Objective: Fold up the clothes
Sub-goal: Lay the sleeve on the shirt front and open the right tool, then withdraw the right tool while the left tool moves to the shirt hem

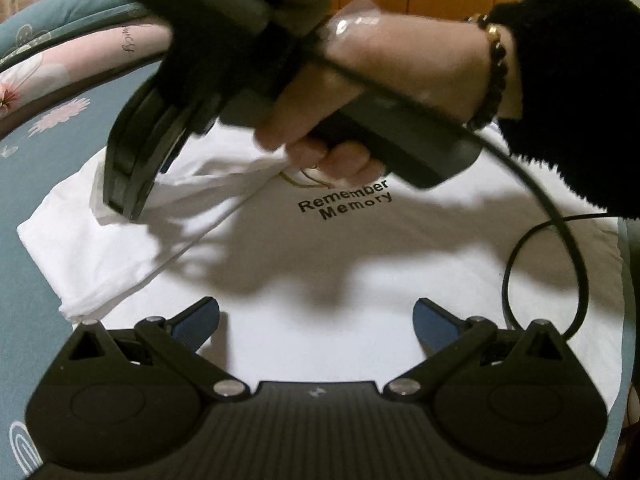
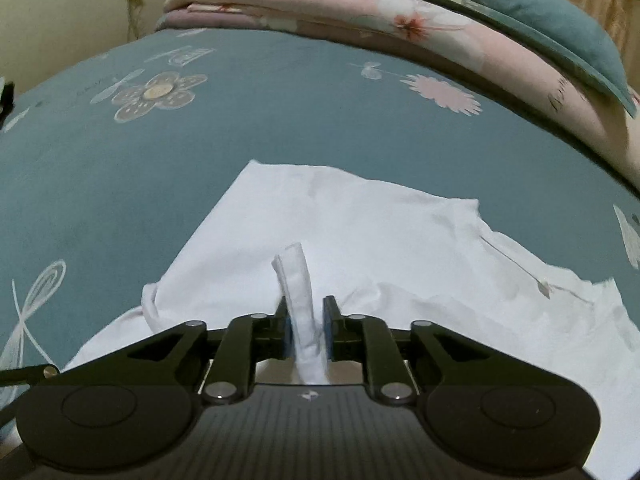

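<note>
- Closest to us, the left gripper [image 1: 316,320] hangs over the white T-shirt [image 1: 320,260]. Its jaws stand wide apart and hold nothing.
- The T-shirt lies flat on the blue bed sheet [image 2: 280,112], print side up. We can read "Remember Memory" [image 1: 346,200] in the middle.
- A little further on, the right gripper [image 2: 306,320] is down at the shirt's side part. That part is turned in over the shirt's body.
- Its jaws are only a little apart. A thin fold of white cloth stands up between them. The pads do not seem to squeeze it, so we think the cloth is loose.
- We think the step in hand is laying this side part down. It looks almost done.
- Next, we think the right gripper must lift up and back, slowly, so the fold does not come with it. Then the other side needs turning in.
- The black cable [image 1: 560,240] loops over the shirt on the far side from the fold. It could catch the cloth there.
- The person's hand [image 1: 360,92] and fuzzy black sleeve [image 1: 580,80] hang above the print, so the left gripper has little room going forward.
- The shirt's edges sit well inside the bed. Bare sheet lies around them.
- Furthest off, a folded pink quilt [image 2: 360,20] and a blue pillow [image 2: 520,12] sit well apart from the shirt.
</note>
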Available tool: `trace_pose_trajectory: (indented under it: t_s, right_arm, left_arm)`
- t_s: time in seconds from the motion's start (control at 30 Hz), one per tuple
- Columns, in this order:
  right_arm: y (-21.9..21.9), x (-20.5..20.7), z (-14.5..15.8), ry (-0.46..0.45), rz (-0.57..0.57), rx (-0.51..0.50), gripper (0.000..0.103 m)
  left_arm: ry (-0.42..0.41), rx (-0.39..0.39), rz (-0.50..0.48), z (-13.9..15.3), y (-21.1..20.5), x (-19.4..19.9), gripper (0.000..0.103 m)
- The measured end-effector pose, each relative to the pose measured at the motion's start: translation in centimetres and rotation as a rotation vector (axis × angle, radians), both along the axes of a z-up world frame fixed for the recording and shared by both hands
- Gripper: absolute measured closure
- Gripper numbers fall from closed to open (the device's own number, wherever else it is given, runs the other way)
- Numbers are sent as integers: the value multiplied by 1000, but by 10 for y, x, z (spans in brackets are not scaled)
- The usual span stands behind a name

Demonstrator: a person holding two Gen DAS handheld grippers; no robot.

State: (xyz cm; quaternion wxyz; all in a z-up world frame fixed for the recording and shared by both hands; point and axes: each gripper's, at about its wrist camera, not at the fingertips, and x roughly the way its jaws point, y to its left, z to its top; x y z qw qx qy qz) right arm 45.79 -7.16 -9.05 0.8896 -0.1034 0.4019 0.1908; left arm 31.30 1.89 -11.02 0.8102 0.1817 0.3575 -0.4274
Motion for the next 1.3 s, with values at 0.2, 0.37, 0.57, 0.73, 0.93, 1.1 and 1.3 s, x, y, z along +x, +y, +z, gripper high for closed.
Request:
trace_pose_trajectory:
  t_s: [0.2,0.37,0.57,0.73,0.93,1.1,1.3]
  right_arm:
    - [-41,-3,28,-5,-59,-20,62]
    - [-92,-17,61,-10,-121,-109,59]
    - [-155,-48,86,3,-203,-152,55]
    - [-201,-82,86,-9,-294,-128,50]
    - [-269,-125,48,-28,-481,-45,43]
    - [-300,-155,2,-17,-544,28,40]
    - [-307,-156,-22,4,-603,69,27]
  left_arm:
    - [-4,-10,11,2,1,3,1]
    - [-12,-18,28,4,1,5,1]
    - [-30,-38,72,8,2,7,1]
    - [-36,-72,156,8,2,17,1]
    - [-28,-86,295,7,-9,28,1]
    - [14,-121,341,12,-28,43,1]
    - [99,-109,424,31,-59,82,1]
